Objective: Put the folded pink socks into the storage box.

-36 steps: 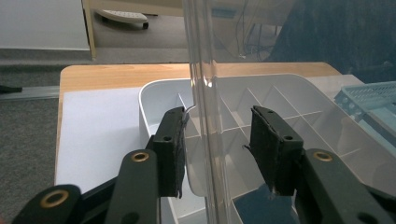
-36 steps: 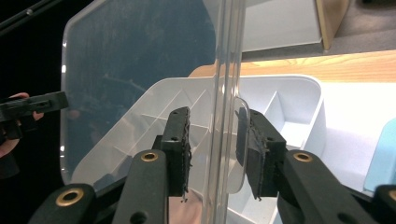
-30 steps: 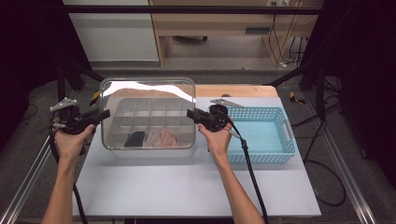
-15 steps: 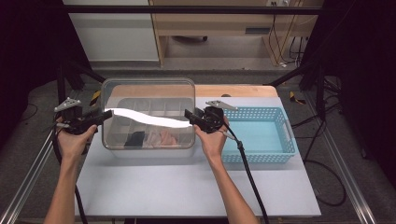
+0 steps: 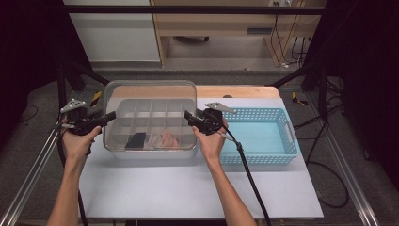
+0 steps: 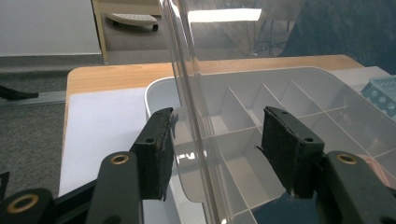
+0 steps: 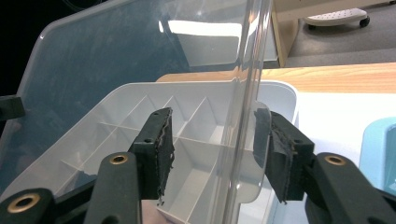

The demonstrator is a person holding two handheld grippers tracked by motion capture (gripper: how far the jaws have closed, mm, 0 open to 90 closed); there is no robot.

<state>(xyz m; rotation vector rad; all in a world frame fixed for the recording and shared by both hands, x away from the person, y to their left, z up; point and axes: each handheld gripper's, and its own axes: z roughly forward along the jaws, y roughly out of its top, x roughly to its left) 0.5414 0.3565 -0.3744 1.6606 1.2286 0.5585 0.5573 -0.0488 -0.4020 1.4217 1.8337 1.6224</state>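
High view: surface [image 5: 188,188], white sheet over wood, carries a clear box [image 5: 149,151] left of centre & a blue basket [image 5: 263,157] just beside it on the right. Box has divider cells; dark item [image 5: 137,140] & pinkish item [image 5: 163,140] lie in the front cells. Clear lid [image 5: 149,90] stands raised over the box, tilted back toward the far edge, its side edges running down past both grippers.

Left gripper [image 5: 109,116] sits at the box's left wall, right gripper [image 5: 188,116] at the right wall, each held in a hand coming in from the bottom.

Left gripper view: jaws spread, have just been opening; lid edge [image 6: 187,116] runs upright betw. the pads, touching neither. Box corner [image 6: 156,91] lies right behind the left pad.

Right gripper view: jaws spread too, have just been opening; lid edge [image 7: 243,121] passes betw. the pads, nearer the right one, with a gap showing on both sides. Box cells [image 7: 163,140] are below & behind, basket rim [image 7: 380,135] at the right edge.
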